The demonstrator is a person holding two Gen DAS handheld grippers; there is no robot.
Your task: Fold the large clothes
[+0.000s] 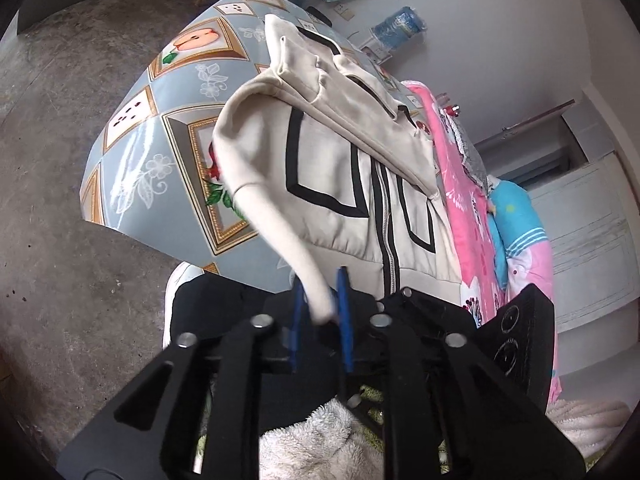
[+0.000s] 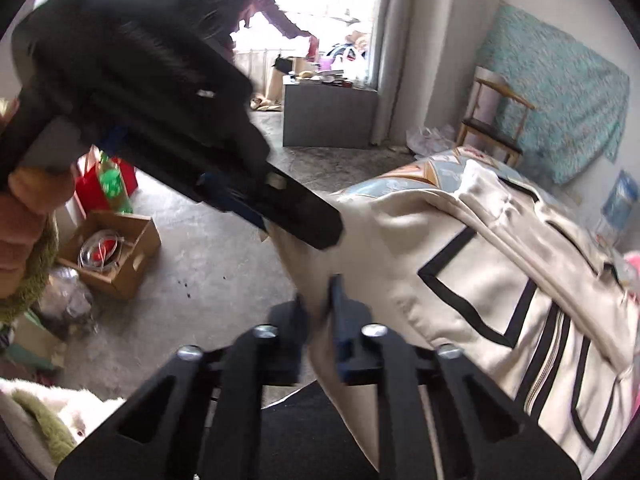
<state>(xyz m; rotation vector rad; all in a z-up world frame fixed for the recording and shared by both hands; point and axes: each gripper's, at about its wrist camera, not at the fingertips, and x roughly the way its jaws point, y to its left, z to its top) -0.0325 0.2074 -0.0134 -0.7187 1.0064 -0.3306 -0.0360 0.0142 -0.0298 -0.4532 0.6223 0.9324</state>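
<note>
Cream jacket (image 1: 332,184) lies partly folded on the table (image 1: 132,152), one sleeve crossed over. Both the left gripper (image 1: 320,312) and right gripper (image 2: 318,312) pinch its other sleeve, not yet folded.

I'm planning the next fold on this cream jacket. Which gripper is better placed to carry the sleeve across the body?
Left, probably. The left gripper has the sleeve end between its jaws, beside the jacket on the table. The right gripper pinches the jacket's edge nearer the hem.
</note>
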